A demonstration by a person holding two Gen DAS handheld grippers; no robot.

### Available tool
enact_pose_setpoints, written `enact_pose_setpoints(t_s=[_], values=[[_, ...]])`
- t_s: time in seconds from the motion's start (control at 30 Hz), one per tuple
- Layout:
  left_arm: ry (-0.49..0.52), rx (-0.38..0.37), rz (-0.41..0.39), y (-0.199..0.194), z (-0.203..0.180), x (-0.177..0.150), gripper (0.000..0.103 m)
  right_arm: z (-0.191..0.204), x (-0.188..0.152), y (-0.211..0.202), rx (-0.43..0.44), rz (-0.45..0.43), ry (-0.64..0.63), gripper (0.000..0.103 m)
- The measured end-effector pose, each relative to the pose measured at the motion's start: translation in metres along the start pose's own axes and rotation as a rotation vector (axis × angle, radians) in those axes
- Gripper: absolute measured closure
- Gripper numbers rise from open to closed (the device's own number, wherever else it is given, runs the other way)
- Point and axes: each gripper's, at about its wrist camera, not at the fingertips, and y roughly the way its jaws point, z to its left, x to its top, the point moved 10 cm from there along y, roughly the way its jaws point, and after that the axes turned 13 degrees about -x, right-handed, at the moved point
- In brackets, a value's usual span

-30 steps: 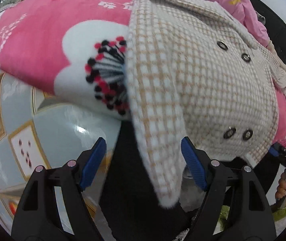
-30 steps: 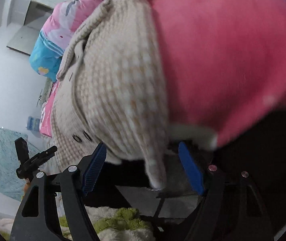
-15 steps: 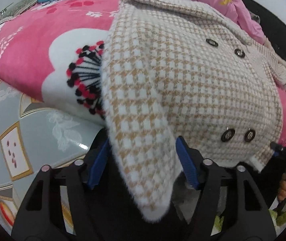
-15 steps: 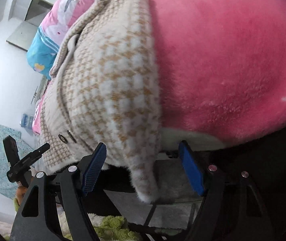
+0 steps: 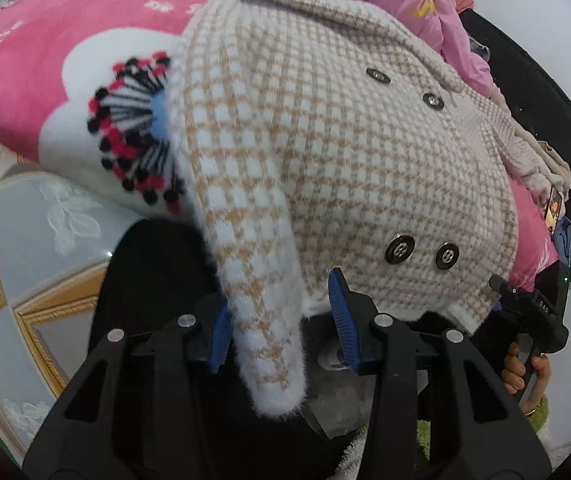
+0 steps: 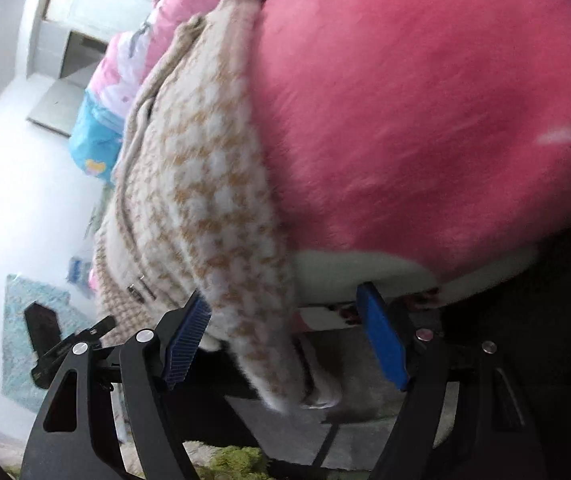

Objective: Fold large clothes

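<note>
Here: checked coat (image 5: 325, 152), sleeve (image 5: 265, 312) hanging lengthwise between left gripper (image 5: 281, 320) pads.
Left jaws closing, not yet pinching; right gripper (image 6: 285, 336) wide, straddling other sleeve.

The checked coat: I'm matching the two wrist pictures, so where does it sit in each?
Left wrist: checked coat fills the centre, one sleeve hanging between the left gripper.
Right wrist: checked coat left of centre, its sleeve hanging between the right gripper's open jaws.
Shared landmark: pink blanket.
</note>
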Motion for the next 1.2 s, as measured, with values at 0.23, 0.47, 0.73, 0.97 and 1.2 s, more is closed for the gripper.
enact_pose_setpoints(t_s=[0.23, 0.47, 0.73, 0.97, 1.2], values=[[0.0, 0.08, -0.015, 0.006, 0.015, -0.005, 0.094, 0.009, -0.044, 0.035, -0.099, 0.114, -0.123, 0.093], [0.107, -0.005, -0.162, -0.116, -0.043, 0.03, 0.097, 0.091, 0.003, -0.124, 0.047, -0.128, -0.29, 0.096], [0.009, -0.006, -0.129, -0.146, -0.006, 0.011, 0.097, 0.095, -0.032, -0.163, 0.066, -0.069, -0.315, 0.096], [-0.02, -0.033, -0.101, -0.143, 0.012, 0.009, 0.097, 0.095, -0.03, -0.167, 0.03, -0.071, -0.326, 0.096], [0.011, 0.019, 0.008, -0.126, 0.019, -0.01, 0.096, 0.064, -0.052, -0.134, -0.01, 0.099, -0.266, 0.096]])
